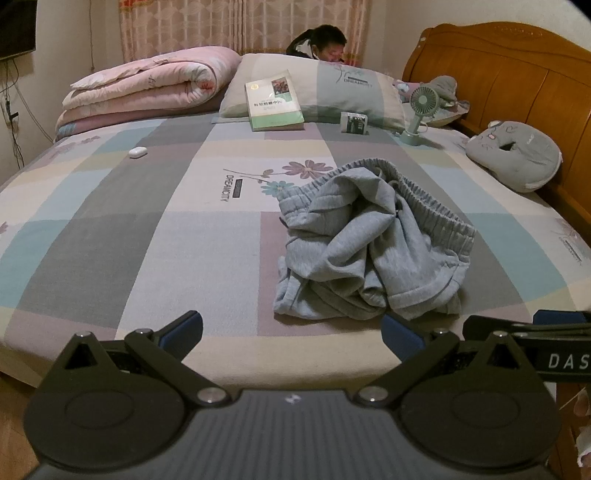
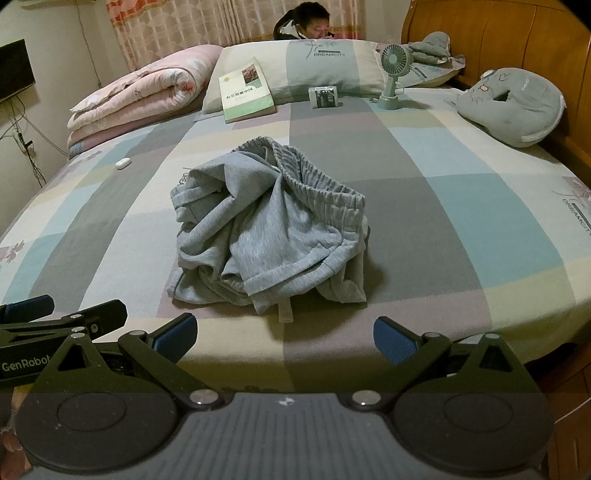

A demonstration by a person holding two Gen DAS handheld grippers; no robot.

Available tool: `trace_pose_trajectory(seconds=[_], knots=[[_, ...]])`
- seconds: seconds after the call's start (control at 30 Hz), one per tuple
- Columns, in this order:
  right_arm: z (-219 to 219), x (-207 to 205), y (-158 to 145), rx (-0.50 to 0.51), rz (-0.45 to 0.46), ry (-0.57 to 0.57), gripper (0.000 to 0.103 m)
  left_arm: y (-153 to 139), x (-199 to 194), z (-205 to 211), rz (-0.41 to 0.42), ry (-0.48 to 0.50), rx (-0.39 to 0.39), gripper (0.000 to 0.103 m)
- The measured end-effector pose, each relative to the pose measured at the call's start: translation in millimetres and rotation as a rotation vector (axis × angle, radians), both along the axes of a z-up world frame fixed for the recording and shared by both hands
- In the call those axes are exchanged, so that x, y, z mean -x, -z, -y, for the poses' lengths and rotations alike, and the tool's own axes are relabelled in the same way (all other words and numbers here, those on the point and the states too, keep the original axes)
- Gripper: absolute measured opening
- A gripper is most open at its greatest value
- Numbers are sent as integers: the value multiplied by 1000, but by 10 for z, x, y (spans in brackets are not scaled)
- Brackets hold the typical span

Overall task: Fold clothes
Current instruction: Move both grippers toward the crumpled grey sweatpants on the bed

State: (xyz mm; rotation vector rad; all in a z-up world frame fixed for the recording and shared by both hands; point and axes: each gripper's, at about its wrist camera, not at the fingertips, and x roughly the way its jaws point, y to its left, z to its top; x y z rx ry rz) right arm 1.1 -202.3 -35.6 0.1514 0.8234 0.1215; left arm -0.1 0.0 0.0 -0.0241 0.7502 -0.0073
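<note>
Bed: the checked sheet [image 1: 129, 229] carries everything here; I stand at its foot edge, both claws angled down over it.
Grey shorts: the shorts [image 2: 266, 225] lie in a crumpled heap on the sheet, a little in from the foot edge and about midway across the bed. The elastic waistband is bunched up on the side toward the headboard, a hem flops toward me, and nothing is folded yet.
My left claw: the left claw [image 1: 291, 338] is spread wide, blue pads apart, nothing between them. It hangs over the foot edge with the heap just beyond and slightly to the right, not touching it.
My right claw: the right claw [image 2: 284, 338] is spread just as wide and empty, over the foot edge with the heap straight ahead.
Containers: I see none that is open, so no contents to report; a small printed box [image 2: 325, 96] stands shut at the pillow's base.
Head of the bed: a pillow [image 2: 314, 70] with a book [image 2: 245, 92] leaning on it, and a small green fan [image 2: 393, 74] standing upright to the box's right.
Far left corner: a rolled pink quilt [image 1: 147, 88].
Left edge: a small white case [image 1: 137, 151] on the sheet.
Right edge: a grey plush cushion [image 1: 517, 155] against the wooden headboard [image 1: 517, 74].
Beyond the pillow: a person [image 2: 308, 22], only partly in view.
</note>
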Motion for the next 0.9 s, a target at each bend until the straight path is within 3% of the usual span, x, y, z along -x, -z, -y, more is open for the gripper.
trace_pose_trajectory(seconds=[0.33,0.9], knots=[[5,-15,-3,7,8,-4,103,21,70,-11,38,7,6,102],[-29,-252,156,17,-17,-77,103,228,-242,6,-9,6,-2,102]])
